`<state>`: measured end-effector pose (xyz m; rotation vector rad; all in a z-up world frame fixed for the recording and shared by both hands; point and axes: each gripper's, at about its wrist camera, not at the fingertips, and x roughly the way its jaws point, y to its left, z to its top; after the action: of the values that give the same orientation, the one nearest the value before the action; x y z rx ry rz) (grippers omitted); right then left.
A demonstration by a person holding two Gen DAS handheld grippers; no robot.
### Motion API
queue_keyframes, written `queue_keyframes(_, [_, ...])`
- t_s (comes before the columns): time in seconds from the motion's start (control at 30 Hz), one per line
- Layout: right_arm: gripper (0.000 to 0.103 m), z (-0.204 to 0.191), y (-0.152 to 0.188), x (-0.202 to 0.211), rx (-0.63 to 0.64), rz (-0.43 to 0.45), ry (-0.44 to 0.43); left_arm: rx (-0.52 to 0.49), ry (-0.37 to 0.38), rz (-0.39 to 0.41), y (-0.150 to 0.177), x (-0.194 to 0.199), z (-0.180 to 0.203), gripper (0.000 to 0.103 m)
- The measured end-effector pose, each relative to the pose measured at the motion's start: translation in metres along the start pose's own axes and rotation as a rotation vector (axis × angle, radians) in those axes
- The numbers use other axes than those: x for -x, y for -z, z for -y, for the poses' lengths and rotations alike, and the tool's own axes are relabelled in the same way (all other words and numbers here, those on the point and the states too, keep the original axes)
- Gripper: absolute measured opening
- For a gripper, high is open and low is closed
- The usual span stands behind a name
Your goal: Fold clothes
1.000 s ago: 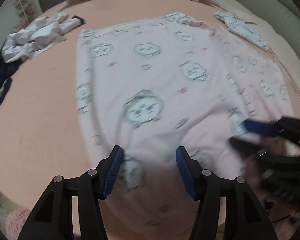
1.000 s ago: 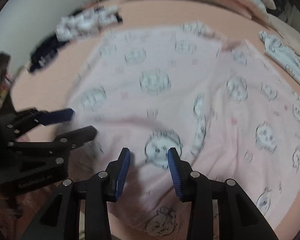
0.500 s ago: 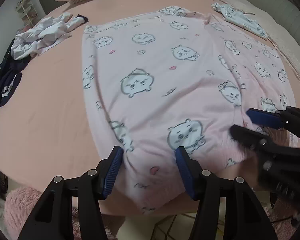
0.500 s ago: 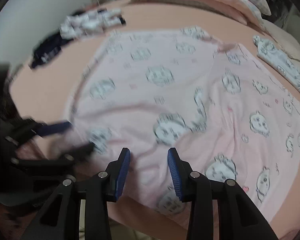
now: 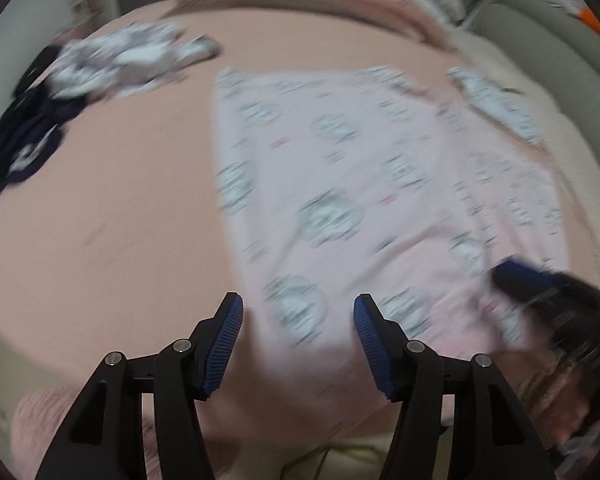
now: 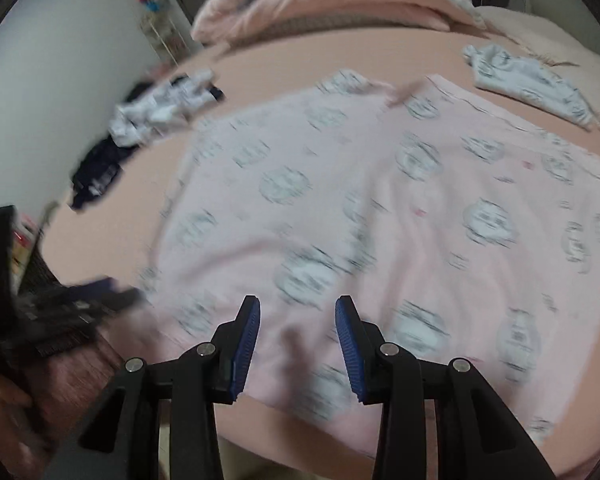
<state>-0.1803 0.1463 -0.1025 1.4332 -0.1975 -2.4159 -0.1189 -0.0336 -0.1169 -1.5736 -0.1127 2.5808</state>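
A pale pink garment with a grey cartoon-face print [image 5: 340, 184] lies spread flat on the pink bed; it also fills the right wrist view [image 6: 380, 208]. My left gripper [image 5: 298, 332] is open and empty, hovering over the garment's near hem. My right gripper [image 6: 298, 332] is open and empty above the near hem further right. The right gripper shows blurred at the right of the left wrist view [image 5: 540, 284]. The left gripper shows blurred at the left of the right wrist view [image 6: 72, 296].
A white printed garment [image 5: 120, 60] and a dark navy one [image 5: 20, 148] lie crumpled at the far left of the bed. A small white printed piece [image 6: 528, 80] lies at the far right. Pink pillows [image 6: 320, 4] line the head of the bed.
Both grippers have lifted and drawn back a little from the hem, still open. The view has tilted up toward the pillows, and both views are motion-blurred.
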Motion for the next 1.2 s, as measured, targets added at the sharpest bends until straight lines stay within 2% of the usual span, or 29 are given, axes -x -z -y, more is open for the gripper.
queue_keyframes(0.07, [0.039, -0.01, 0.002, -0.019, 0.073, -0.047, 0.044, -0.035, 0.037, 0.014, -0.014, -0.011, 0.005, 0.056])
queue_keyframes(0.13, [0.038, -0.014, 0.003, -0.033, 0.135, -0.076, 0.077, -0.088, -0.01, -0.018, -0.021, -0.029, 0.004, 0.056])
queue_keyframes(0.17, [0.038, -0.013, 0.003, -0.031, 0.15, -0.084, 0.09, -0.107, -0.07, -0.062, -0.023, -0.039, 0.001, 0.056])
queue_keyframes(0.2, [0.038, -0.011, 0.003, -0.027, 0.161, -0.095, 0.105, -0.101, -0.093, -0.091, -0.02, -0.043, -0.008, 0.056])
queue_keyframes(0.23, [0.038, -0.01, 0.002, -0.024, 0.172, -0.106, 0.12, -0.059, -0.057, -0.097, -0.022, -0.041, -0.021, 0.056])
queue_keyframes(0.3, [0.038, 0.004, 0.002, -0.018, 0.149, -0.115, 0.127, -0.017, -0.191, -0.115, -0.031, -0.036, -0.036, 0.056])
queue_keyframes(0.37, [0.038, 0.018, -0.001, -0.013, 0.106, -0.119, 0.104, 0.018, -0.226, -0.054, -0.044, -0.026, -0.052, 0.055])
queue_keyframes(0.43, [0.039, 0.023, -0.016, -0.012, 0.073, -0.113, 0.057, 0.066, -0.101, -0.019, -0.06, -0.024, -0.061, 0.055])
queue_keyframes(0.53, [0.039, 0.009, -0.049, -0.021, 0.127, -0.109, 0.052, 0.015, -0.026, -0.005, -0.079, -0.039, -0.054, 0.055])
queue_keyframes(0.63, [0.039, -0.011, -0.074, -0.05, 0.177, -0.141, 0.03, 0.041, 0.121, -0.067, -0.085, -0.062, -0.051, 0.055])
queue_keyframes(0.73, [0.039, -0.014, -0.079, -0.079, 0.187, -0.171, 0.042, -0.02, -0.043, -0.039, -0.08, -0.071, -0.048, 0.056])
queue_keyframes(0.8, [0.038, -0.009, -0.078, -0.087, 0.179, -0.17, 0.062, -0.009, -0.143, -0.029, -0.078, -0.071, -0.063, 0.056])
queue_keyframes(0.87, [0.038, 0.001, -0.078, -0.082, 0.147, -0.156, 0.084, 0.053, -0.147, -0.026, -0.078, -0.067, -0.086, 0.057])
queue_keyframes(0.9, [0.038, 0.007, -0.078, -0.079, 0.13, -0.149, 0.1, 0.081, -0.126, -0.02, -0.08, -0.065, -0.093, 0.057])
queue_keyframes(0.93, [0.038, 0.014, -0.08, -0.075, 0.112, -0.143, 0.118, 0.095, -0.149, -0.006, -0.083, -0.062, -0.096, 0.056])
queue_keyframes(1.0, [0.039, 0.021, -0.082, -0.07, 0.099, -0.137, 0.127, 0.06, -0.171, 0.056, -0.09, -0.051, -0.087, 0.055])
queue_keyframes(1.07, [0.039, 0.008, -0.084, -0.073, 0.163, -0.165, 0.08, 0.043, -0.058, 0.076, -0.097, -0.048, -0.072, 0.055])
queue_keyframes(1.13, [0.039, -0.016, -0.083, -0.084, 0.273, -0.2, 0.066, 0.028, 0.066, 0.055, -0.097, -0.051, -0.058, 0.055])
queue_keyframes(1.2, [0.039, -0.025, -0.083, -0.093, 0.314, -0.207, 0.082, -0.027, 0.014, 0.021, -0.093, -0.065, -0.053, 0.055])
